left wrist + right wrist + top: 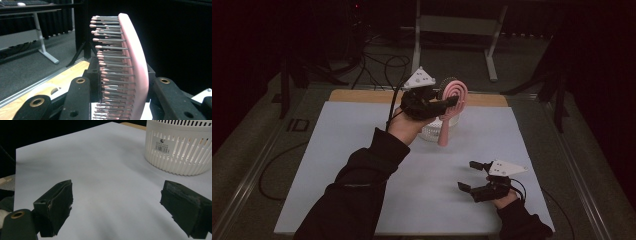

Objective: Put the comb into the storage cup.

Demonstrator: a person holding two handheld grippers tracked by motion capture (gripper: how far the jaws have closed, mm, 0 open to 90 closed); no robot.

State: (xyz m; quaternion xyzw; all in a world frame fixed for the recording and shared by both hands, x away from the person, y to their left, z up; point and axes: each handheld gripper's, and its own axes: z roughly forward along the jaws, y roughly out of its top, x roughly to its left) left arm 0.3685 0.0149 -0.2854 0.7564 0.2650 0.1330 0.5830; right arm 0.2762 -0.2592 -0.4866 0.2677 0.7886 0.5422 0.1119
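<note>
Work in hand: a pink hairbrush point(452, 98) is held in the air above the white slotted basket point(438, 131), which stands on the white sheet point(337, 165) towards its far edge, a little right of the middle.
Left gripper point(451, 101): its jaws are clamped on the head of the brush; in the left gripper view the curved pink back and the rows of bristles point(110, 57) stand upright between the two black jaws.
Hairbrush pose: head up, handle point(444, 131) hanging down in front of the basket; whether the handle tip touches the basket or the sheet cannot be told.
Right gripper point(471, 175): jaws spread wide with nothing between them, low over the sheet near its right near corner; its own view looks across bare sheet to the basket's slotted wall point(175, 152).
Done so far, as I judge it: the brush is firmly gripped and clear of the sheet.
Left to do, as I judge it: either lower it into the basket or carry it away from the basket and set it down; the pictures do not settle which.
Risk: the grip sits on the head, so the long handle may swing or catch the rim.
</note>
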